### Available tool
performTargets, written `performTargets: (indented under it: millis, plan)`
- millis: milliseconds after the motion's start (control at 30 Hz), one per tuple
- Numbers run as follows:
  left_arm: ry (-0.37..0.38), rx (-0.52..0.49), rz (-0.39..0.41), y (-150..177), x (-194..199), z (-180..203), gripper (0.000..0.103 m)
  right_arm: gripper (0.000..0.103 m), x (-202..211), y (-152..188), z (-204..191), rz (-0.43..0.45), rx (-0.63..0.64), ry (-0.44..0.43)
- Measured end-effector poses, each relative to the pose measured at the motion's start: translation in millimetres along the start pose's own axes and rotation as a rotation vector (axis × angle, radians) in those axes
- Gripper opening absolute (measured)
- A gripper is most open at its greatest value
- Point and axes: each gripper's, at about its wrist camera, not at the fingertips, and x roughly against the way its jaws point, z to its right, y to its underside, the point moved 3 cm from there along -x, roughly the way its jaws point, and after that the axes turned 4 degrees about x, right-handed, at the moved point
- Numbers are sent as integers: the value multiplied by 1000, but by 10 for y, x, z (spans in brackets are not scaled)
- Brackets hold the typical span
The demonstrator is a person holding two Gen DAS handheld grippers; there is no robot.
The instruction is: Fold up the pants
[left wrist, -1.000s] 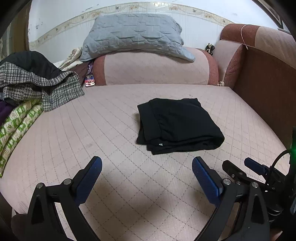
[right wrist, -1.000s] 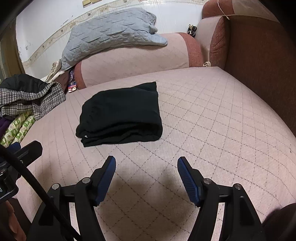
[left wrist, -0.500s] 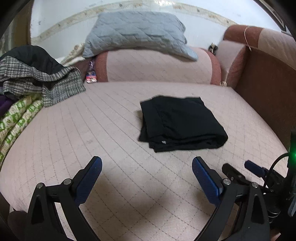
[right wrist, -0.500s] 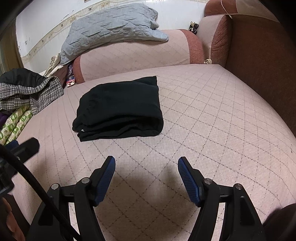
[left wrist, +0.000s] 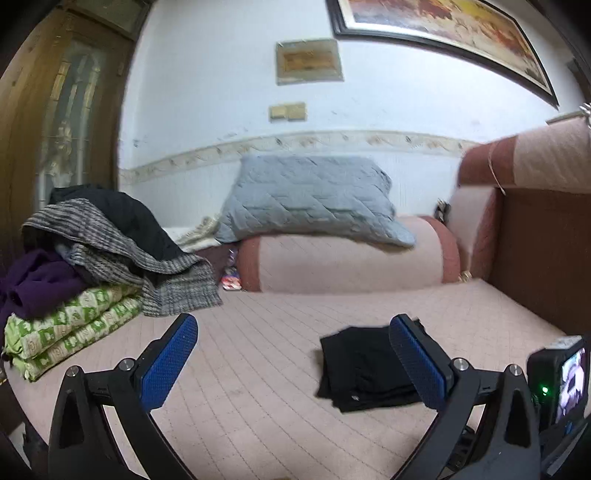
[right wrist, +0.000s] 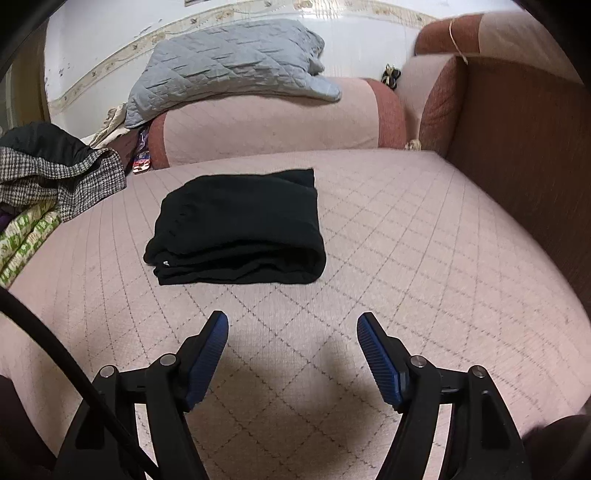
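Beyond my wide-open, empty right gripper (right wrist: 291, 332) and left gripper (left wrist: 295, 339), just opened further, the folded black pants (right wrist: 240, 225) look soft, limp; I'd pinch the thick folded edge.

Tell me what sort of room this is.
Most likely a lived-in home room, a bedroom or sitting room. A wide quilted pink sofa bed with a bolster fills it, clothes and bedding are piled at one side, and a framed painting hangs on the wall.
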Motion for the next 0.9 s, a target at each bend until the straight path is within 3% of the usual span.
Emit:
performTargets:
  millis: [300, 633, 900]
  plan:
    - [95, 34, -115, 103, -83, 140, 103, 83, 149, -60, -55, 48, 74, 75]
    - [183, 95, -320, 341, -313, 227, 103, 84, 45, -41, 73, -27, 58, 113]
    - [208, 97, -395, 471, -412, 273, 103, 85, 16, -23, 93, -46, 58, 114]
